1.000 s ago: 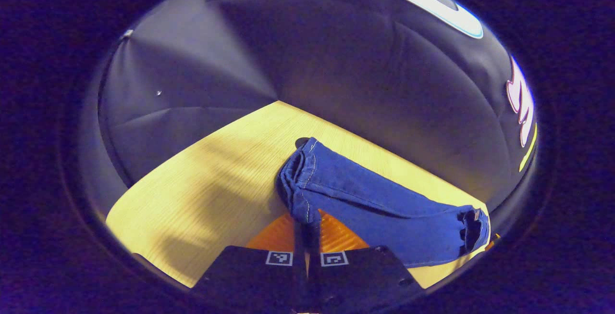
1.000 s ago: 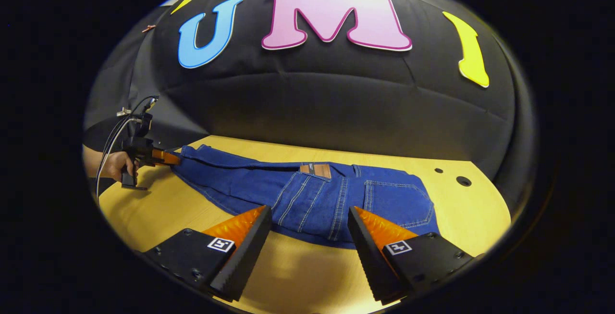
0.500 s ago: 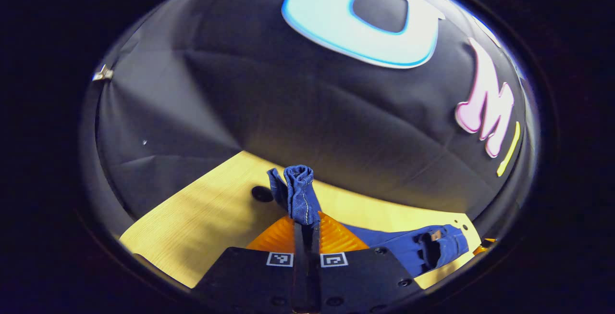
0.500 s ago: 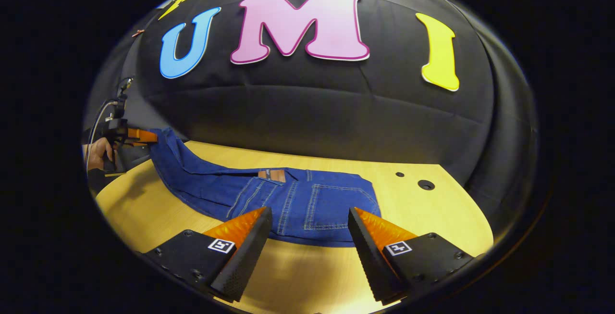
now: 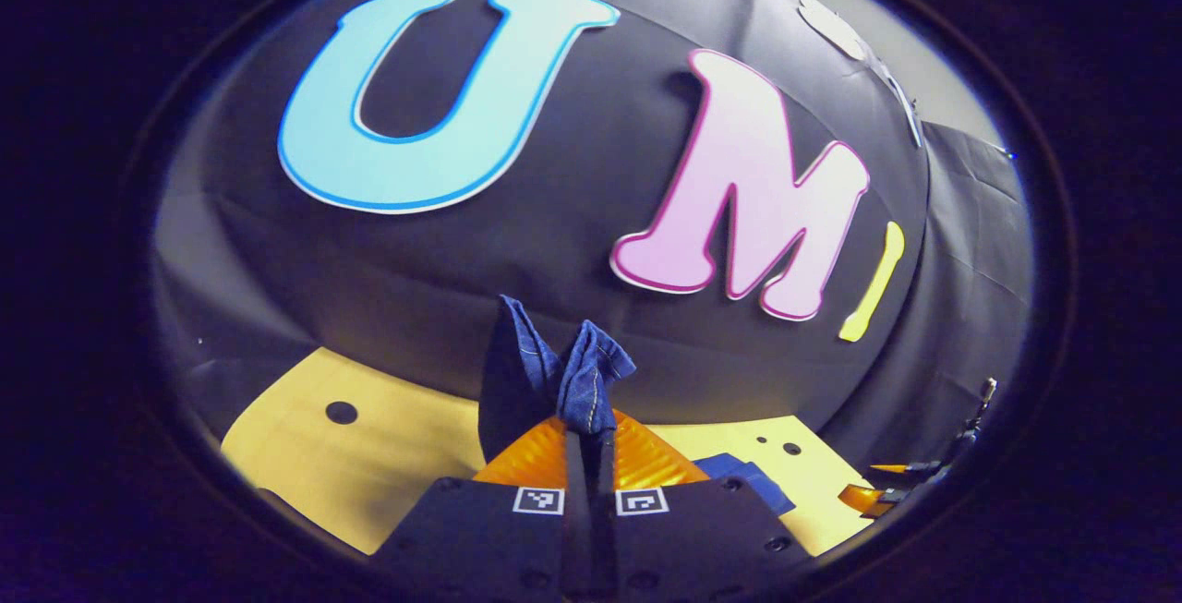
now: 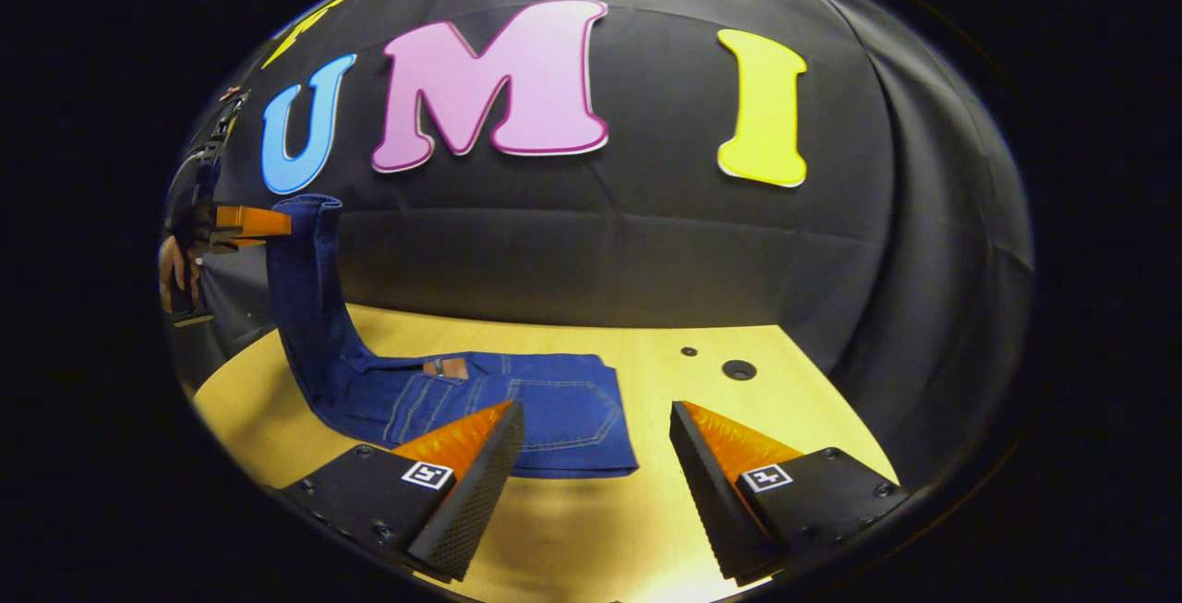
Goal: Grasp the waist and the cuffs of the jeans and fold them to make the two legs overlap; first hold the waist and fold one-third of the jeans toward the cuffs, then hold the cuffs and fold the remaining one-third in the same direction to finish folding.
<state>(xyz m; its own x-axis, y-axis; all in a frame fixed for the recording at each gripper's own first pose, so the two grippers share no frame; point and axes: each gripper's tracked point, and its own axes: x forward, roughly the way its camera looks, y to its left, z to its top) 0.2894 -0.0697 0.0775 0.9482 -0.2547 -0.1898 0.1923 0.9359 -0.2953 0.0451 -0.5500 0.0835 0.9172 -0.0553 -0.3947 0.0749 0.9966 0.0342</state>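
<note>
Blue jeans (image 6: 545, 404) lie on the wooden table (image 6: 766, 418) with the waist part flat and its back pockets up. The two legs (image 6: 305, 307) rise steeply from it to the left. My left gripper (image 5: 589, 441) is shut on the bunched cuffs (image 5: 577, 372), which stick up past its fingers. In the right gripper view, that left gripper (image 6: 282, 223) holds the cuffs high above the table, with a hand (image 6: 174, 266) behind it. My right gripper (image 6: 596, 437) hangs open just in front of the waist part, touching nothing.
Two round holes (image 6: 739, 368) sit in the tabletop right of the jeans. The black cloth wall (image 6: 646, 243) closes off the back of the table. Bare wood (image 6: 591, 529) stretches in front of the jeans. The right gripper's fingers (image 5: 886, 494) show at the far right of the left gripper view.
My left gripper has lifted the cuffs from table height to well above the table, pulling the legs upright. My right gripper has stayed open and shifted to the right of the jeans.
</note>
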